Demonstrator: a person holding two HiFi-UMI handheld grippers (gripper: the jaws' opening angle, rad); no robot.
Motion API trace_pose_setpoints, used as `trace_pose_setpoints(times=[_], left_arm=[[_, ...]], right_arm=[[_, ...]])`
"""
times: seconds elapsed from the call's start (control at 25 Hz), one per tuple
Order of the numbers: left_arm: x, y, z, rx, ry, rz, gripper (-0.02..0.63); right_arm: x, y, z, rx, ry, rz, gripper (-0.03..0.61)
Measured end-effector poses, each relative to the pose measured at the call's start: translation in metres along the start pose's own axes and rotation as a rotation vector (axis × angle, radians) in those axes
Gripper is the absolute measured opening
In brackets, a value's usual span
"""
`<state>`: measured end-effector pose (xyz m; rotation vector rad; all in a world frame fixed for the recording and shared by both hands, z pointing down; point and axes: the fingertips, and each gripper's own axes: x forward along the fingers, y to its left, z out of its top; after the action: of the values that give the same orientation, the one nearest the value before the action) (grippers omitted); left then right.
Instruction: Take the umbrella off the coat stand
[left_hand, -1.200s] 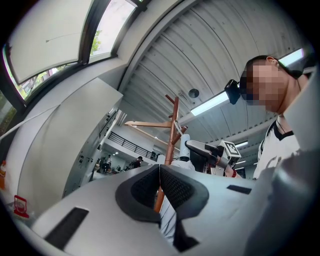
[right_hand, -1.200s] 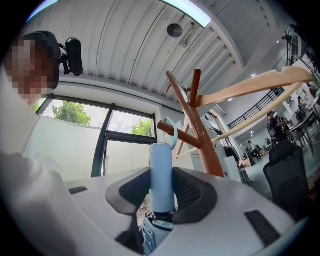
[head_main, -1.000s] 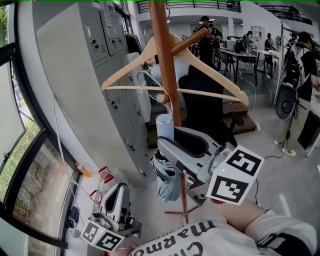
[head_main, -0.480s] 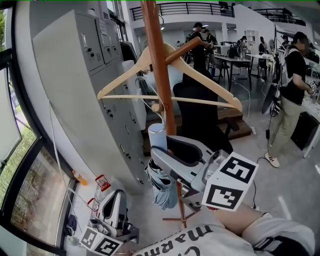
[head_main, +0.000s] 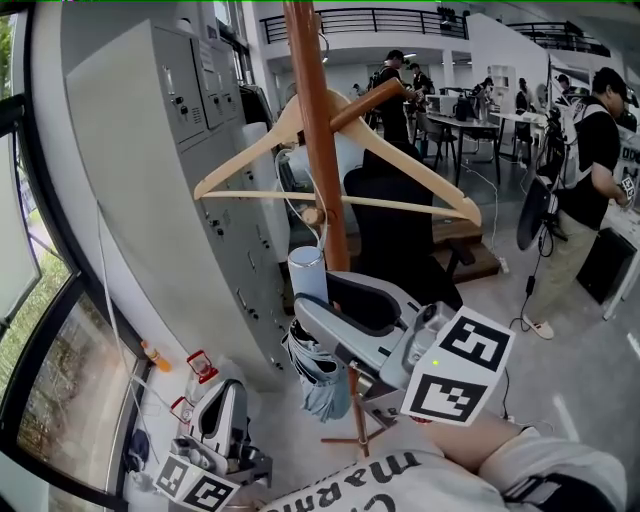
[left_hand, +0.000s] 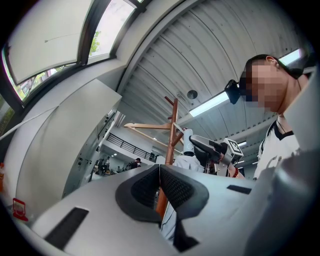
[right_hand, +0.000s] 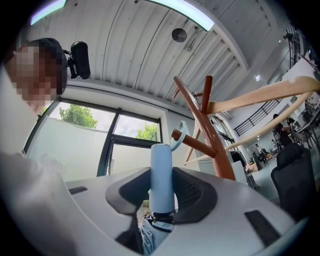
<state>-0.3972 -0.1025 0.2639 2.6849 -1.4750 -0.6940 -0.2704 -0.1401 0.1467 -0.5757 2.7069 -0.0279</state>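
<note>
Between the fingers (right_hand: 194, 192) of the right gripper (right_hand: 161, 187) the pale blue umbrella (right_hand: 161, 172) is clamped by its handle, but its strap (right_hand: 181, 133) above them is looped over a peg (right_hand: 197, 145) of the coat stand (right_hand: 202, 117), so unhooking is left; the left gripper (left_hand: 159, 182) has its fingers together, empty.

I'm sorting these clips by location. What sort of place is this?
Likely an open-plan office or lab: grey metal lockers on the left, people at desks behind, and a black office chair past the wooden coat stand.
</note>
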Motion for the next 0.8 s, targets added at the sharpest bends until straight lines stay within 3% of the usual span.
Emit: trace_pose_setpoints(times=[0.8], left_arm=[[-0.002, -0.003, -0.001, 0.006, 0.014, 0.006, 0.025]], right_arm=[[0.000, 0.021, 0.011, -0.017, -0.031, 0.091, 0.147]])
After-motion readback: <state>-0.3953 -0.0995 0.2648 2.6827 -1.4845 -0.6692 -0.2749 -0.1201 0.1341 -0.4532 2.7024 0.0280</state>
